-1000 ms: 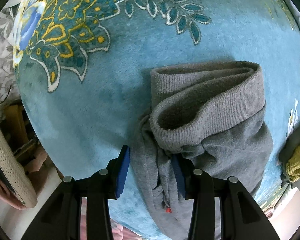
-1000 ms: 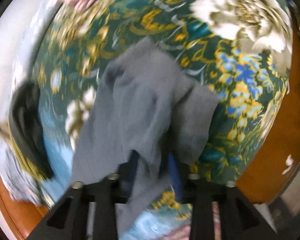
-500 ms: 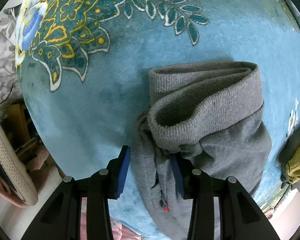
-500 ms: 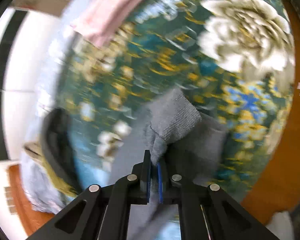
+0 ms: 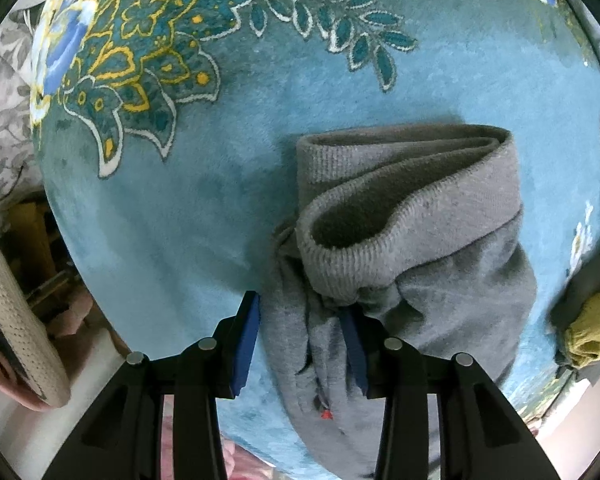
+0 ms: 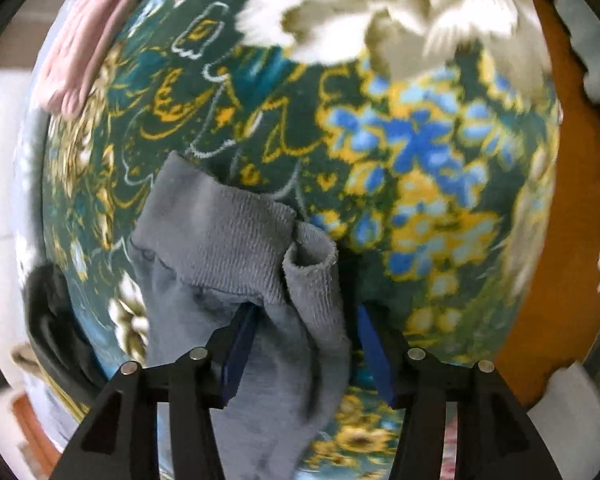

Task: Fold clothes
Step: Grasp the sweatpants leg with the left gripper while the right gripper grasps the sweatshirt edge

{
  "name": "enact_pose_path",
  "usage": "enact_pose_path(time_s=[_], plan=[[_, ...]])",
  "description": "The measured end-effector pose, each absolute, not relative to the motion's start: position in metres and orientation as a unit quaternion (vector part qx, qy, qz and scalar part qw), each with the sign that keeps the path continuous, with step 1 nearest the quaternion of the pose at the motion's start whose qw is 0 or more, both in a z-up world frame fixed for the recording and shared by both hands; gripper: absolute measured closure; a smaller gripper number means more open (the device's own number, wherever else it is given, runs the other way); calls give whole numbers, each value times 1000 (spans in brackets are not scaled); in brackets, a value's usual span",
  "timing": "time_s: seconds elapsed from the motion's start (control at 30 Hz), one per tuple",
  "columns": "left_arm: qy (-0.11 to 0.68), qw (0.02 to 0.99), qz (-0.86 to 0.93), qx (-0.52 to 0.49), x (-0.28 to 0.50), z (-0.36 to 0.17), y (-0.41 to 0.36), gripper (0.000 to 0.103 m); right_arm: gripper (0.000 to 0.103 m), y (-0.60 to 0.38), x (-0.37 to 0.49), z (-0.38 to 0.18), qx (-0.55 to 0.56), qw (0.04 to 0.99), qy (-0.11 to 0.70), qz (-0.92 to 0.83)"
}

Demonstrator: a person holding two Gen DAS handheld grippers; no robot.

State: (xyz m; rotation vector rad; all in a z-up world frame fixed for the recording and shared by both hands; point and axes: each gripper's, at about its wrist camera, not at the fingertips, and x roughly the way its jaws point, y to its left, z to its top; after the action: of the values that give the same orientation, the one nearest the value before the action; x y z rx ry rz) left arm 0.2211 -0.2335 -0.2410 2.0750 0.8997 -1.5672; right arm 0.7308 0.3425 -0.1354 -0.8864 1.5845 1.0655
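A grey knit garment (image 5: 412, 240) with a ribbed cuff lies bunched on a blue floral blanket (image 5: 188, 200). My left gripper (image 5: 304, 320) is open, its blue pads either side of a gathered fold of the grey cloth below the cuff. In the right wrist view another ribbed end of the grey garment (image 6: 236, 248) lies on the dark green floral part of the blanket (image 6: 420, 168). My right gripper (image 6: 306, 332) is open with the grey cloth lying between its pads.
A pink cloth (image 6: 80, 52) lies at the blanket's far left edge. A dark garment with an olive-yellow one (image 5: 588, 328) sits at the right. An orange-brown wooden surface (image 6: 564, 240) borders the blanket. A cream perforated object (image 5: 16, 320) is at the left.
My right gripper was shut on the grey cloth half a second ago and has opened, with the cloth now lying on the blanket. The left gripper has stayed still.
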Motion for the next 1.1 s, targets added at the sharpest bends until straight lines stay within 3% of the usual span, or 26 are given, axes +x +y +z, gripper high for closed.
enact_pose_path(time_s=[0.1,0.2,0.47,0.57,0.7,0.9,1.1], plan=[[330,195,-568,729,226,-234,-229,90,90,340,720,-127,-352,489,661,447],[356,189,-579,708,222,-215,-223,93,92,351,694,-109,-345,477,660,467],[449,21,-686,573,178,-110,-246,101,92,407,584,21,-284,356,610,649],[462,-11,-699,545,173,-94,-255,101,92,415,576,42,-259,329,603,679],[456,22,-685,568,176,-111,-257,100,92,409,572,9,-332,329,589,659],[445,70,-661,600,179,-135,-261,100,92,407,583,-90,-436,395,594,549],[433,118,-635,629,183,-160,-264,100,92,412,584,-103,-466,399,588,527]])
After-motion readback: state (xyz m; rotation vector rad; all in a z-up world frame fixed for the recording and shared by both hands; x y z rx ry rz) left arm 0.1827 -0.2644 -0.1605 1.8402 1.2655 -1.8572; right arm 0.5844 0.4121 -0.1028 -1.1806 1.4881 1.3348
